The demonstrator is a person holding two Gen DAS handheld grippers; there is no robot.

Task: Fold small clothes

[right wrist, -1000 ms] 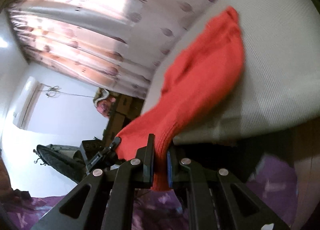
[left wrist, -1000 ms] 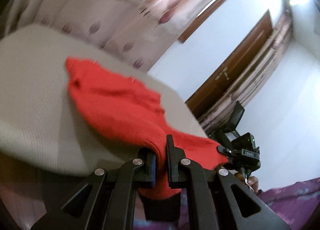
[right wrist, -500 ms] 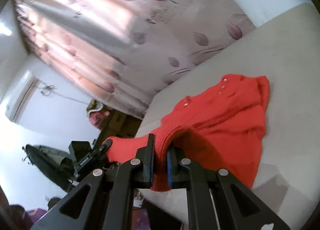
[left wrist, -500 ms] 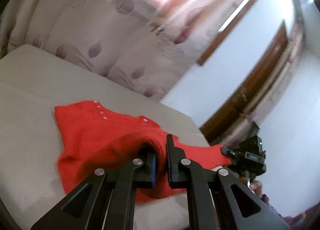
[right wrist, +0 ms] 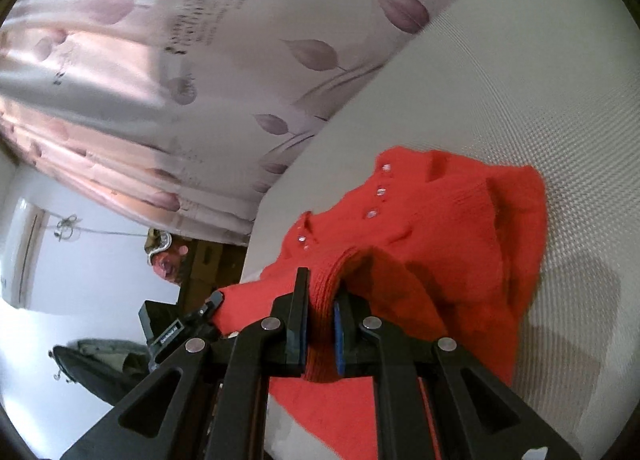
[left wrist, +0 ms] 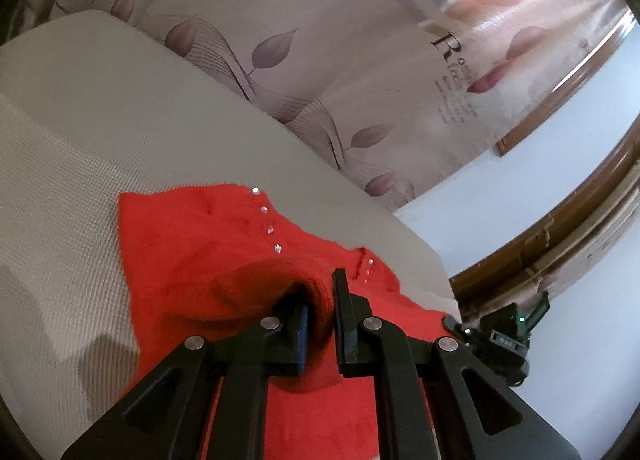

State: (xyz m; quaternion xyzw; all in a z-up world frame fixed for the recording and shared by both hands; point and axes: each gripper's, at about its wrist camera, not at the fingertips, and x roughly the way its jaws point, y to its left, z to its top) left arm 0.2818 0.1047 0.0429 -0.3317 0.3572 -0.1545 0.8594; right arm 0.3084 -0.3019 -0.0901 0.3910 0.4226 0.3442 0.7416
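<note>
Left wrist: left gripper (left wrist: 320, 316) clamped on red sweater (left wrist: 192, 244) hem, fabric bunched between fingers, rest spread toward 11 o'clock on grey cushion (left wrist: 80, 132); right gripper (right wrist: 320, 310) likewise pinching sweater, body at 1 o'clock

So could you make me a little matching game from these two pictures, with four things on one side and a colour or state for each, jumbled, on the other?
Things:
1. sweater
2. curtain
3. left gripper
4. mattress

Descriptions:
A. beige, textured surface
B. clamped on a knit fold
C. red, with small shiny buttons
D. pale, printed with leaves

Pairs: 1-C, 2-D, 3-B, 4-A
</note>
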